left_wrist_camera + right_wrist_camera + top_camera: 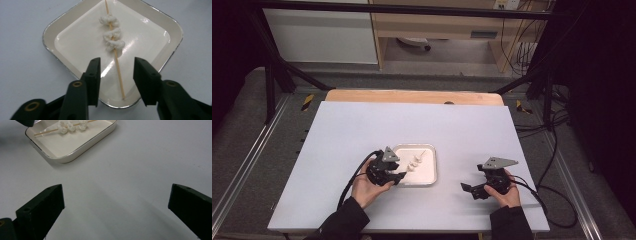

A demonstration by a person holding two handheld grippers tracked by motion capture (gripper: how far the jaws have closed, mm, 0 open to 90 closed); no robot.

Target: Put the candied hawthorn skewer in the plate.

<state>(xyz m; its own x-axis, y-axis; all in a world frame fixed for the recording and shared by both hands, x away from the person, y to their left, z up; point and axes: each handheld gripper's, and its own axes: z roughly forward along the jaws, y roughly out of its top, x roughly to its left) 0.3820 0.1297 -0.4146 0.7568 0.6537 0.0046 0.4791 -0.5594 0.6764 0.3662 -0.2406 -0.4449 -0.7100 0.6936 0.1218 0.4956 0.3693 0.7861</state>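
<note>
Left gripper view: the skewer (115,53) lies in the white tray (50,32), bare stick between the parted jaws of the left gripper (117,75). Looks light and thin, with soft lumps; I'd pinch the near bare end. The right gripper (116,207) is spread wide, empty, off right.

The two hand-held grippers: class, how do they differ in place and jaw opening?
The left hand-held gripper hangs over the tray, jaws either side of the skewer; the right hand-held gripper sits apart over the bare table. The right's jaws gape wider. Both are open and empty.
</note>
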